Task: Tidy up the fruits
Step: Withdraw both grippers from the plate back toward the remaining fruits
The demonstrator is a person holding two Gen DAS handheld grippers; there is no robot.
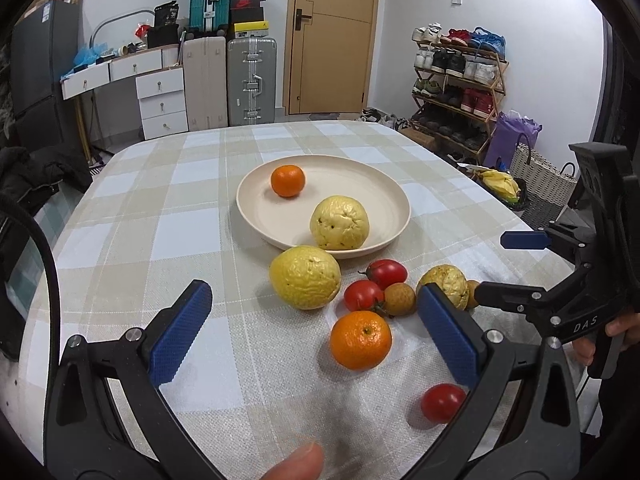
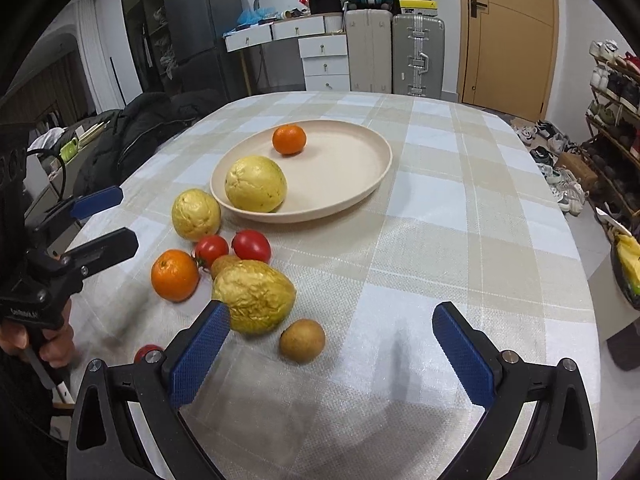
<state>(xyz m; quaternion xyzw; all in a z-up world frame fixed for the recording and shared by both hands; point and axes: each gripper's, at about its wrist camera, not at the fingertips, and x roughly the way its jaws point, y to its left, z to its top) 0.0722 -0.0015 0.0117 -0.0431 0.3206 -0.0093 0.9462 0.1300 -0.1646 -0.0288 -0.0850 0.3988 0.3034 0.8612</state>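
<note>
My left gripper (image 1: pixel 316 332) hovers low over the checked tablecloth (image 1: pixel 160 208), tilted slightly down, its blue-padded fingers (image 1: pixel 180 336) spread wide with nothing between them. A fingertip of the hand holding it (image 1: pixel 298 464) shows at the bottom edge. Just ahead of its jaws lies a cluster of loose fruit: a large wrinkled yellow fruit (image 1: pixel 305 277) touching the plate's rim, two red tomatoes (image 1: pixel 363 295) side by side, a small brown fruit (image 1: pixel 399 299), an orange (image 1: pixel 361 340) nearest me, and a third tomato (image 1: pixel 442 403) apart, beside the right finger. Beyond them the cream plate (image 1: pixel 256 216) holds a small orange (image 1: pixel 288 180) at the back and a yellow fruit (image 1: pixel 339 222) at the front.

Further right, my right gripper (image 2: pixel 332 360) is also held low and level, jaws wide apart and gripping nothing. A golden wrinkled fruit (image 2: pixel 256 296) sits just ahead of its left finger, with a brown round fruit (image 2: pixel 302 340) between the fingers' line, untouched.
</note>
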